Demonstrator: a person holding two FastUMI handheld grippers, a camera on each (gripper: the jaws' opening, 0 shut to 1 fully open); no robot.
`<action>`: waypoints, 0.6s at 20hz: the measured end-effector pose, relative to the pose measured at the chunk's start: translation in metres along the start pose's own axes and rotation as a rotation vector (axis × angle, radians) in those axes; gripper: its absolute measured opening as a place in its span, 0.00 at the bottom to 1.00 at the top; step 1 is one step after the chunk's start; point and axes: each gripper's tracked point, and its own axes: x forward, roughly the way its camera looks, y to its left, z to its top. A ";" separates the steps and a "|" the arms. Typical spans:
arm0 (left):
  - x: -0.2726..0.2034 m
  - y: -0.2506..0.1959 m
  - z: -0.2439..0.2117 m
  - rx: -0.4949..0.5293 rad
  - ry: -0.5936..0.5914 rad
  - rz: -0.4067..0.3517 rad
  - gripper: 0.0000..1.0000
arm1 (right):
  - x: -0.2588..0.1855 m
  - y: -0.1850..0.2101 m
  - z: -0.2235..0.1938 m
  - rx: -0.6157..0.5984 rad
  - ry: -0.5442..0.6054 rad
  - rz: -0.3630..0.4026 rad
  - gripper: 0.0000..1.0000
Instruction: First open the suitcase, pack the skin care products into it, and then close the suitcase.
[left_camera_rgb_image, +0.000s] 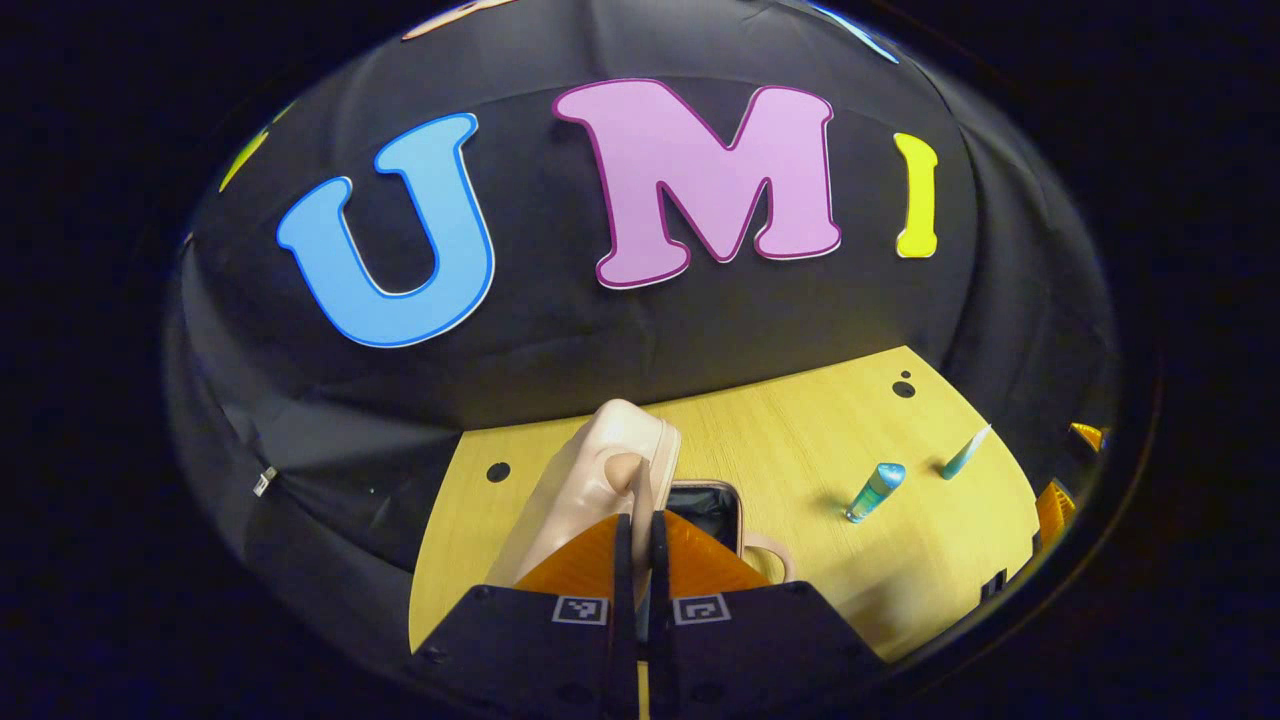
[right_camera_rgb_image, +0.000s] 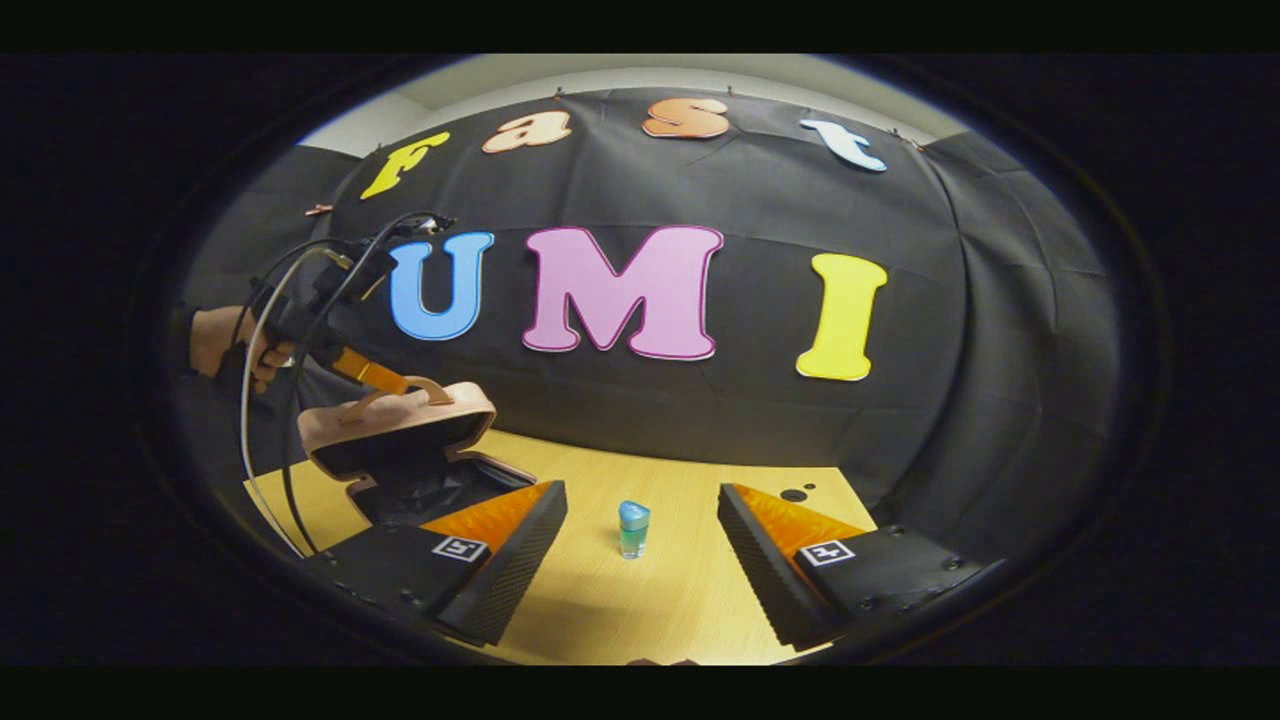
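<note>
**Black cloth, pale wood table, suitcase lid standing half raised**

Black cloth is hanging as the backdrop behind a light wooden table (right_camera_rgb_image: 650, 600) in both views.

In the left gripper view, the left gripper (left_camera_rgb_image: 641, 520) is sitting at 6 o'clock with its two fingers drawn almost together, leaving only a thin slit between them. They are reaching up against the pink suitcase (left_camera_rgb_image: 600, 480) just ahead, at the raised lid's edge, though whether both are pressing on the lid cannot be told from here. Past the fingertips, the dark lined interior is showing. Over at 3 o'clock a teal bottle (left_camera_rgb_image: 875, 492) is lying on the table, and a slimmer teal tube (left_camera_rgb_image: 965, 452) is lying just beyond it, the two near each other but apart, both well clear of the suitcase.

In the right gripper view, the right gripper (right_camera_rgb_image: 642, 510) is hovering low over the table at 6 o'clock, its fingers spread wide with nothing between them. A small teal-capped bottle (right_camera_rgb_image: 633, 528) is standing upright on the wood ahead, centred in the gap. At 9 o'clock the suitcase (right_camera_rgb_image: 400, 430) is sitting with its lid tilted up, the far gripper (right_camera_rgb_image: 385, 378), carried by a hand (right_camera_rgb_image: 230, 340), meeting the lid's handle from above.
</note>
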 end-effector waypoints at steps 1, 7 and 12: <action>-0.002 0.001 0.002 -0.041 -0.005 -0.004 0.09 | 0.003 0.000 -0.001 -0.003 0.007 0.020 0.96; -0.004 0.047 0.024 -0.233 -0.033 0.042 0.09 | 0.009 -0.019 -0.009 0.073 0.043 0.046 0.96; -0.002 0.133 0.033 -0.290 -0.046 0.136 0.09 | 0.017 -0.021 -0.008 0.074 0.045 0.034 0.96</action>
